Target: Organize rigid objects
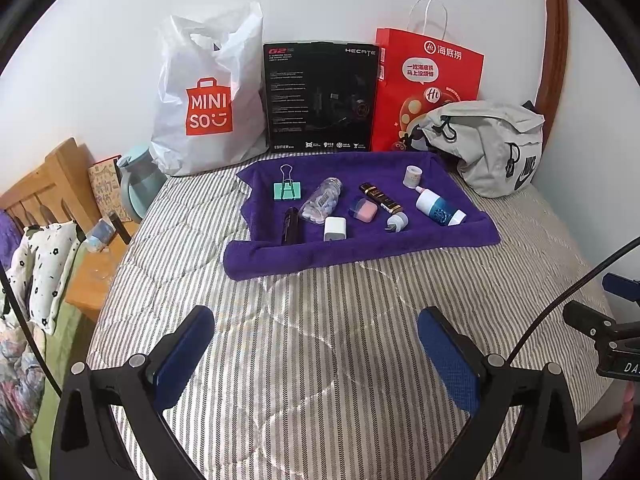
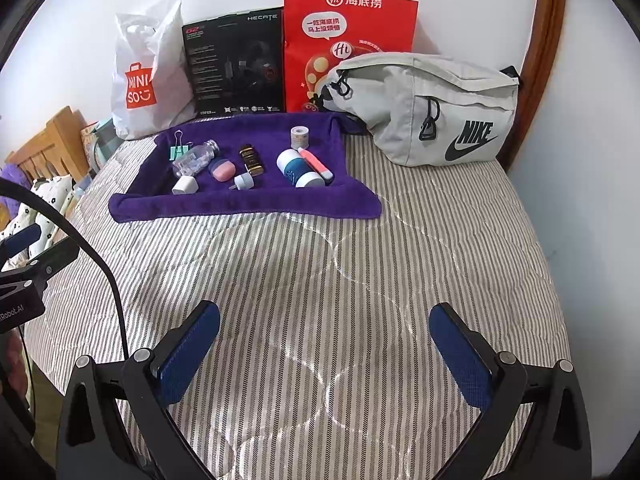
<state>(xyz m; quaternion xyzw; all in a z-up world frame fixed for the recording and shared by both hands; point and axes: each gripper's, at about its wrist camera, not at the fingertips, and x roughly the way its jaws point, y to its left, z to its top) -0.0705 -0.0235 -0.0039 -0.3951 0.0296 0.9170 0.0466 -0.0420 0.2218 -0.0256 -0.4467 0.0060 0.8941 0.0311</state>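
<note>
A purple towel (image 1: 360,248) (image 2: 240,206) lies on the striped bed and carries several small items: a green binder clip (image 1: 287,190) (image 2: 179,151), a clear pill bottle (image 1: 322,204) (image 2: 196,160), a white charger (image 1: 335,229) (image 2: 185,185), a pink case (image 1: 363,210) (image 2: 222,171), a dark gold-trimmed tube (image 1: 380,197) (image 2: 251,159), a white-and-blue bottle (image 1: 438,210) (image 2: 298,168), a tape roll (image 1: 412,176) (image 2: 300,137) and a black stick (image 1: 290,225). My left gripper (image 1: 316,324) and right gripper (image 2: 324,320) hover open over bare bedding, well short of the towel, with nothing between their fingers.
Against the wall stand a white Miniso bag (image 1: 204,104), a black headset box (image 1: 320,96) and a red paper bag (image 1: 428,76). A grey Nike waist bag (image 2: 432,108) lies right of the towel. A wooden nightstand (image 1: 92,272) and headboard flank the bed's left side.
</note>
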